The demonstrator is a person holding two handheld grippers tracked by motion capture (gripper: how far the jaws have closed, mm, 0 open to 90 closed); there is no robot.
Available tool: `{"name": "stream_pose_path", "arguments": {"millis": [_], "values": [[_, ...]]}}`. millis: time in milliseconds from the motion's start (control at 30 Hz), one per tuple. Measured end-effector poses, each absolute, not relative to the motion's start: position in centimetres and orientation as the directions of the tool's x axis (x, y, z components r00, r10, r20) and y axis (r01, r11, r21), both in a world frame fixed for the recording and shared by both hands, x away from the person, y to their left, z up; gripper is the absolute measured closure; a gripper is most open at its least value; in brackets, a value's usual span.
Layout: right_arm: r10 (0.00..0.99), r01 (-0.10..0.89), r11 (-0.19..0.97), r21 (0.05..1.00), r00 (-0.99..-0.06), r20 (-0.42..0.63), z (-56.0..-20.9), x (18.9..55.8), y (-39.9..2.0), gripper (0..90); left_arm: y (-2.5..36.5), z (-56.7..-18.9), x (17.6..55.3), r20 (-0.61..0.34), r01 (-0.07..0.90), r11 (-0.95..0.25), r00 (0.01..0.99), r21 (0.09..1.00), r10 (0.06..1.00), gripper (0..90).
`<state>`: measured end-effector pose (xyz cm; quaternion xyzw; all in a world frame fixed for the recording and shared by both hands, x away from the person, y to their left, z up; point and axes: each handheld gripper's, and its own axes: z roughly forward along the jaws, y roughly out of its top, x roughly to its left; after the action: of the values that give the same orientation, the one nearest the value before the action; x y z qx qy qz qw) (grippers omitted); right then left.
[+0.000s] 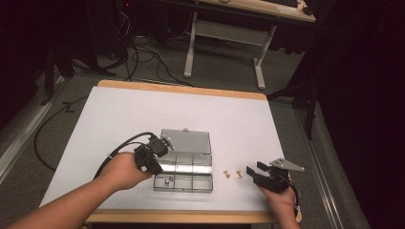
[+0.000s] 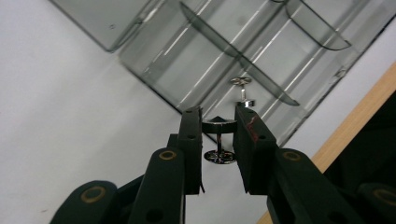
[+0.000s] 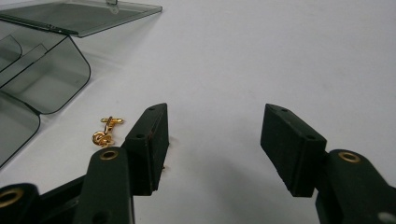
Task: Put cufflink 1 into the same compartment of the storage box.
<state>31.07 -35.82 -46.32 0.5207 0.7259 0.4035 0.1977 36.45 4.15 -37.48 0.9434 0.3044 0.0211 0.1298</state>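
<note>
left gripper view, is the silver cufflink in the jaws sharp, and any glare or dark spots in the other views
Left gripper view: silver cufflink fairly sharp, the near jaws soft. High view: dim, room black beyond the table, glare on the clear box. Right gripper view: evenly lit, soft shadow under the jaws.

Two black hand-held grippers, bare forearms

The left gripper [image 1: 165, 143] is trailing a black looping cable; the right gripper [image 1: 255, 169] is wearing a grey three-cornered plate on top — both are showing blocky black jaws with brass-ringed pivots, and one left pad is bearing a reddish smear.
</note>
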Motion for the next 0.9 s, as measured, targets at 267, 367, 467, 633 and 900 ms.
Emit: {"name": "stream_pose_path", "arguments": {"millis": [267, 367, 467, 633, 900], "values": [[0.917, 0.597, 0.13, 0.792, -0.376, 0.133, -46.2, 31.0, -35.9, 42.4, 2.7, -38.9, 35.9, -0.049, 0.544, -0.807, 0.835, 0.23, 0.549, 73.6], [0.917, 0.597, 0.13, 0.791, -0.376, 0.133, -46.2, 31.0, -35.9, 42.3, 2.4, -39.3, 35.8, -0.059, 0.544, -0.809, 0.836, 0.222, 0.546, 73.6], [0.917, 0.596, 0.131, 0.792, -0.377, 0.132, -46.2, 31.0, -35.9, 42.4, 2.2, -39.7, 35.7, -0.059, 0.543, -0.812, 0.837, 0.213, 0.544, 73.6], [0.917, 0.595, 0.128, 0.793, -0.376, 0.134, -46.2, 31.0, -36.0, 42.3, 2.0, -40.5, 35.7, -0.06, 0.54, -0.819, 0.84, 0.192, 0.539, 73.6], [0.917, 0.595, 0.13, 0.793, -0.377, 0.133, -46.2, 31.0, -36.0, 42.3, 1.9, -41.4, 35.7, -0.068, 0.544, -0.821, 0.838, 0.175, 0.541, 73.7]]}}
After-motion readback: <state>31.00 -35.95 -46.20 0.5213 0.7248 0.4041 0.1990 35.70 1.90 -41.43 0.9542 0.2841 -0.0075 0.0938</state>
